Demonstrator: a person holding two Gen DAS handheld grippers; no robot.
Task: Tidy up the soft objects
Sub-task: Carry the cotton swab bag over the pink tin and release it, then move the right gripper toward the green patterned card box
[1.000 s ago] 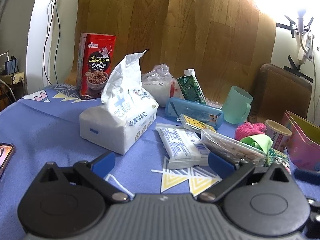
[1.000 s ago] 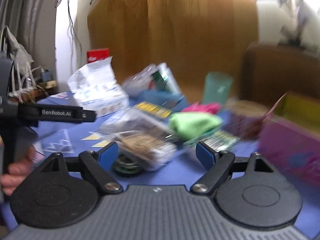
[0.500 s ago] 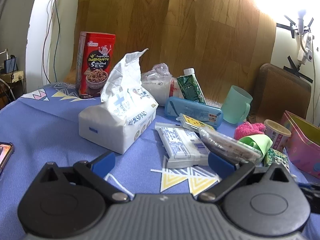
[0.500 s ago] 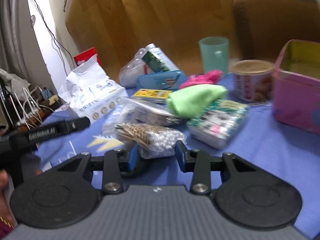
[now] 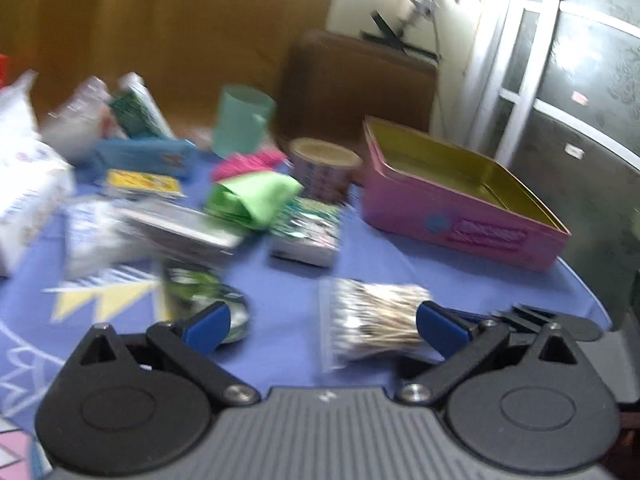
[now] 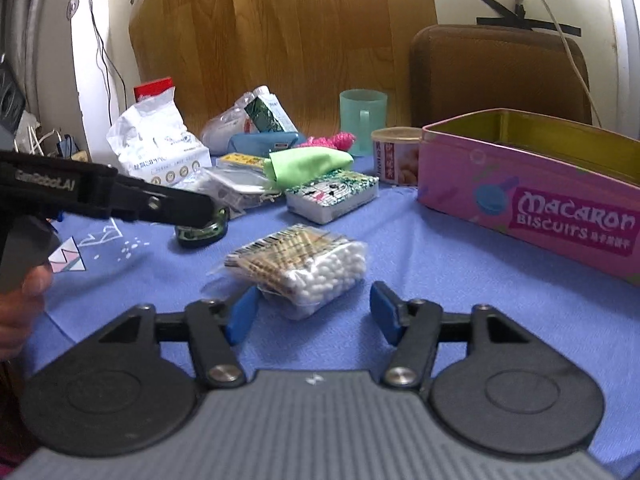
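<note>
A clear bag of cotton swabs (image 6: 298, 266) lies on the blue cloth just ahead of my open, empty right gripper (image 6: 314, 312). It also shows in the blurred left wrist view (image 5: 374, 320), between the fingers of my open left gripper (image 5: 322, 324), which holds nothing. A green cloth (image 6: 310, 162), a pink fluffy item (image 6: 332, 140), a tissue pack (image 6: 160, 152) and a small patterned tissue packet (image 6: 334, 196) lie further back. An open pink biscuit tin (image 6: 532, 196) stands at the right.
A teal cup (image 6: 362, 120), a small round can (image 6: 396, 156), a blue case (image 6: 264, 142), a carton (image 6: 270, 114) and a dark green round dish (image 6: 202, 230) stand among the clutter. The left gripper body (image 6: 100, 196) crosses the left of the right wrist view. A brown chair back (image 6: 496, 72) is behind.
My right gripper was shut on the swab bag, moved it toward the tin, and has opened; the bag now lies on the cloth. My left gripper swung right toward it.
</note>
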